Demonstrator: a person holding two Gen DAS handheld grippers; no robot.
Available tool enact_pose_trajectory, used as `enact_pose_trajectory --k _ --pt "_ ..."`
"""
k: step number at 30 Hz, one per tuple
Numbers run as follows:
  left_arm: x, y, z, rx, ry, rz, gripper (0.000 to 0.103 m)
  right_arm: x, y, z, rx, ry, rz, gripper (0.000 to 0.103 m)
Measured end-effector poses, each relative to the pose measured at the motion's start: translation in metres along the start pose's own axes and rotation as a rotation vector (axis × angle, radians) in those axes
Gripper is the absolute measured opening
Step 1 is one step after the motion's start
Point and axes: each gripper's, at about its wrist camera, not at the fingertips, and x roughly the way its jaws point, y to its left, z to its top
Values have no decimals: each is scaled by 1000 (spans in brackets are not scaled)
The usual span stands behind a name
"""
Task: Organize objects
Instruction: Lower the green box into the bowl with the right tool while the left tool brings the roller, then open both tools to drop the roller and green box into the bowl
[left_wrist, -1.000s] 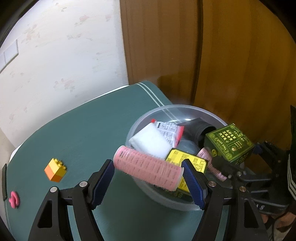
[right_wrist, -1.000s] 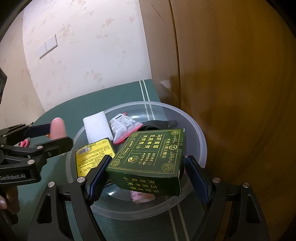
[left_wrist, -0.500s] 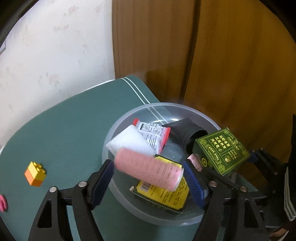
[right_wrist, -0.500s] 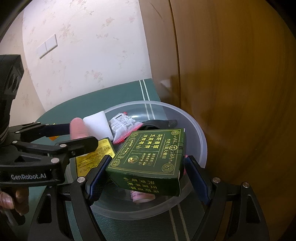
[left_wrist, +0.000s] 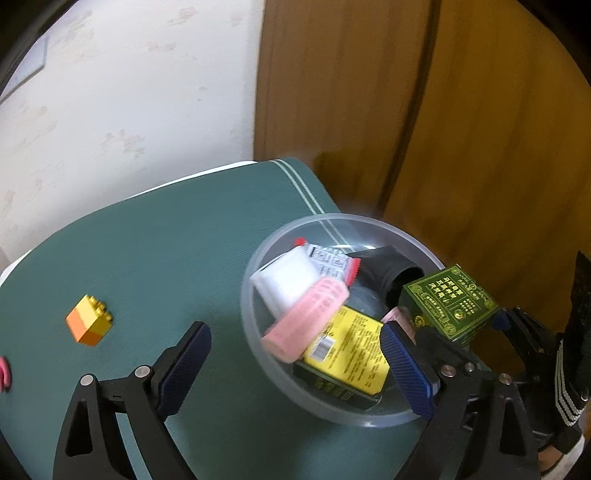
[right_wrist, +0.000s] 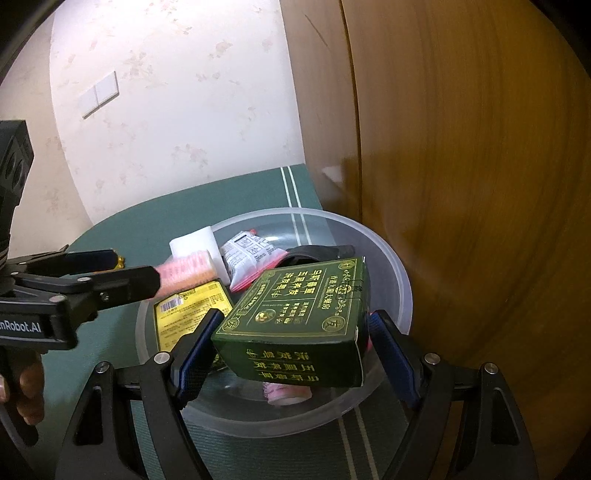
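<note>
A green mat covers the desk (left_wrist: 155, 266), set against floral wallpaper and wood panelling. "nRobot.AI" shows on the left gripper's body in the right wrist view; the green box (right_wrist: 299, 314) carries gold Chinese lettering too small to read. The left gripper (left_wrist: 295, 362) has just been opening; its jaws stand wide, and the pink hair roller (left_wrist: 306, 325), blurred, lies between them, free of both pads, inside the clear bowl (left_wrist: 255, 332) on a yellow packet (left_wrist: 351, 354). The right gripper (right_wrist: 295, 358) clamps the green box above the bowl. Left of the left gripper sits a yellow-orange toy brick (left_wrist: 89, 320).
</note>
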Motion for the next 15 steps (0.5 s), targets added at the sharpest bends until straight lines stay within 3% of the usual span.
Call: enact_pose_trajectory --k 9,15 --pt "-12 16 -15 -55 -5 21 96 -3 -1 0 3 -19 0 81" --pt "-16 24 -25 -69 0 34 96 7 -1 -1 -8 45 -16 81"
